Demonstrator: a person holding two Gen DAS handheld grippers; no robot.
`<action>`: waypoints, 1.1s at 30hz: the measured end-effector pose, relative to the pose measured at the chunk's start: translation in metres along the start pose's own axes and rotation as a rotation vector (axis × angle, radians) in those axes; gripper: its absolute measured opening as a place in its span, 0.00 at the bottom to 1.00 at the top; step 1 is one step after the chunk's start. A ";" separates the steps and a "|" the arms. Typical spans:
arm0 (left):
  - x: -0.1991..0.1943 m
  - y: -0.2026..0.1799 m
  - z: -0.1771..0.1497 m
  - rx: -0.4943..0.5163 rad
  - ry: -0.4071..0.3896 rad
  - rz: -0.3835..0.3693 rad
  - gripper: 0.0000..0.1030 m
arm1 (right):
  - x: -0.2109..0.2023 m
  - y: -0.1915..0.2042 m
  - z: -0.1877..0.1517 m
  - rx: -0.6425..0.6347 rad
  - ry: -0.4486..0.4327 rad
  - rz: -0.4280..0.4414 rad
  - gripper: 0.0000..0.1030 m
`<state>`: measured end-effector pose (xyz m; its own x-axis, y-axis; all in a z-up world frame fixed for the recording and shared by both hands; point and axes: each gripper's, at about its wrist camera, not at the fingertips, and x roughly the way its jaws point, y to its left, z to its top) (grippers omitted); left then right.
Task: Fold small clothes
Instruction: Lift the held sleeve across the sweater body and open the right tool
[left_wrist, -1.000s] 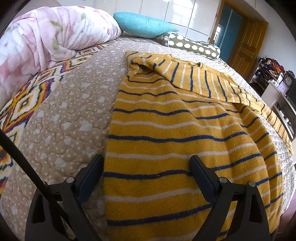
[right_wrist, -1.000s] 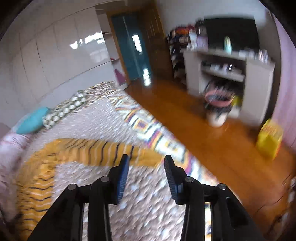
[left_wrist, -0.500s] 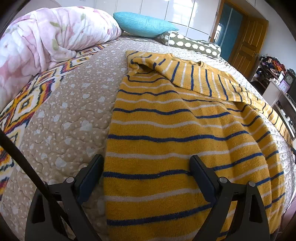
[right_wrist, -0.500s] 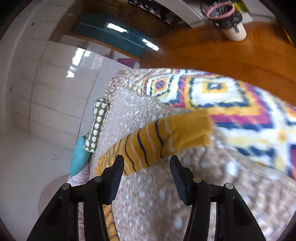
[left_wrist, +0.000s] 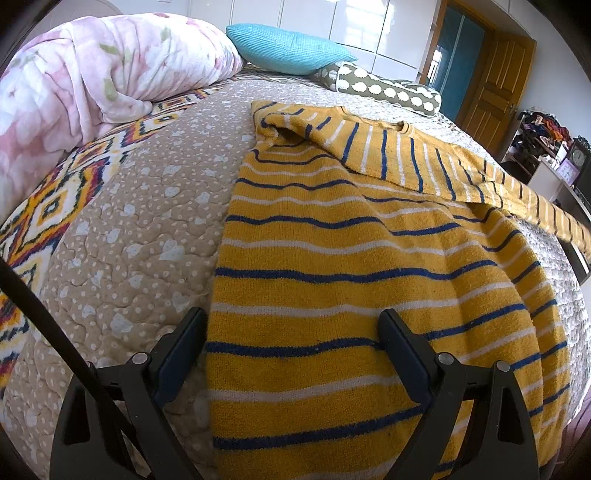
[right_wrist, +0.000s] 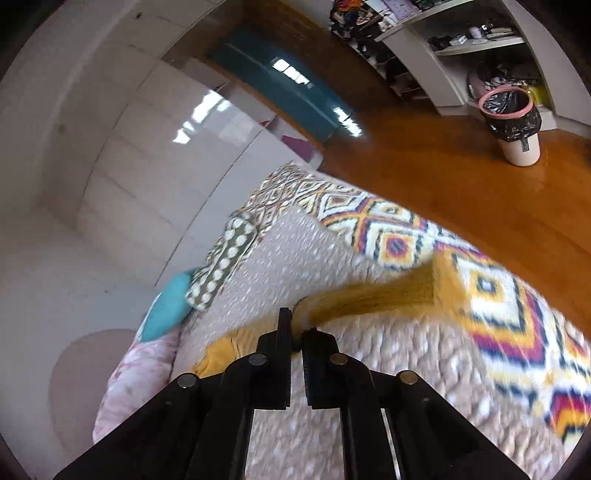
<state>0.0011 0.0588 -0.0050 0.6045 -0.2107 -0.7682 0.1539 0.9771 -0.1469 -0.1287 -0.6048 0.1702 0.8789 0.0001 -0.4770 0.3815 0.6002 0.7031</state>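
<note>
Sleeve (right_wrist: 369, 299) is pinched in my right gripper (right_wrist: 296, 334) while the left gripper (left_wrist: 291, 343) gapes over the sweater (left_wrist: 351, 295); next, I carry it across.

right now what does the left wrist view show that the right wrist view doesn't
Only the left wrist view shows the sweater body spread flat on the quilt, its neckline, a wooden door and a clock; the left gripper is open over the hem.

Only the right wrist view shows the right gripper shut on the sleeve, the wooden floor, a lined bin and shelves.

Both show the yellow sweater, quilt, teal pillow, spotted bolster and pink floral duvet.
</note>
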 end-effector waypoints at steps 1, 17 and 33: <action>0.000 0.000 0.000 -0.001 0.000 0.000 0.89 | -0.004 -0.007 -0.012 0.011 0.021 -0.006 0.06; -0.001 0.001 0.000 0.002 0.002 0.005 0.90 | -0.025 -0.084 -0.095 0.124 0.049 -0.172 0.41; -0.011 0.014 -0.005 -0.070 -0.059 -0.087 0.90 | 0.074 0.170 -0.045 -0.461 0.051 -0.332 0.08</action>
<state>-0.0073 0.0749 -0.0020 0.6362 -0.2943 -0.7132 0.1541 0.9542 -0.2563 -0.0120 -0.4666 0.2308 0.7137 -0.2165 -0.6661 0.4605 0.8616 0.2135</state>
